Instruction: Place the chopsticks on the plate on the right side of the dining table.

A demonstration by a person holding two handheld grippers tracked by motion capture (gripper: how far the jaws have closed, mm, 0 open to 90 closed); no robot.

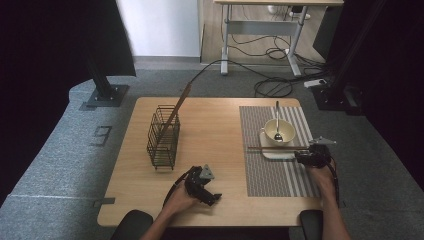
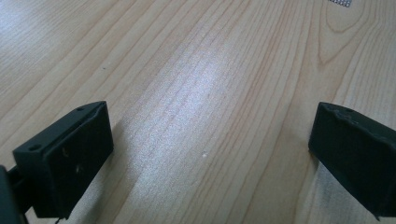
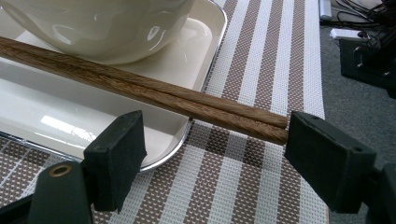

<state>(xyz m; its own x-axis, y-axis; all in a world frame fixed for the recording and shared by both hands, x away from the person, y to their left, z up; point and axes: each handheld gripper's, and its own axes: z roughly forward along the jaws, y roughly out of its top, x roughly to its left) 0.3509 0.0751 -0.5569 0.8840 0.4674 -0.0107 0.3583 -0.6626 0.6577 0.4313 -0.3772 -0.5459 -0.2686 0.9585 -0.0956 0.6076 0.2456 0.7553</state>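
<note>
A pair of dark wooden chopsticks (image 1: 277, 148) lies across the front of a white tray (image 1: 272, 154) on a striped placemat (image 1: 270, 175). In the right gripper view the chopsticks (image 3: 154, 91) rest on the tray's rim (image 3: 205, 79), their thick ends reaching up to the right jaw. My right gripper (image 3: 217, 140) stands open around those ends, and its left pad is clear of them. The right gripper (image 1: 306, 156) sits at the tray's right edge. My left gripper (image 1: 212, 197) rests open on bare wood (image 2: 210, 140), nothing between its jaws.
A cream bowl (image 1: 270, 131) with a spoon (image 1: 278, 134) stands on the tray. At the table's left a black wire basket (image 1: 162, 142) holds one long wooden stick (image 1: 175, 112) leaning out. Beyond the table are a desk, cables and stands.
</note>
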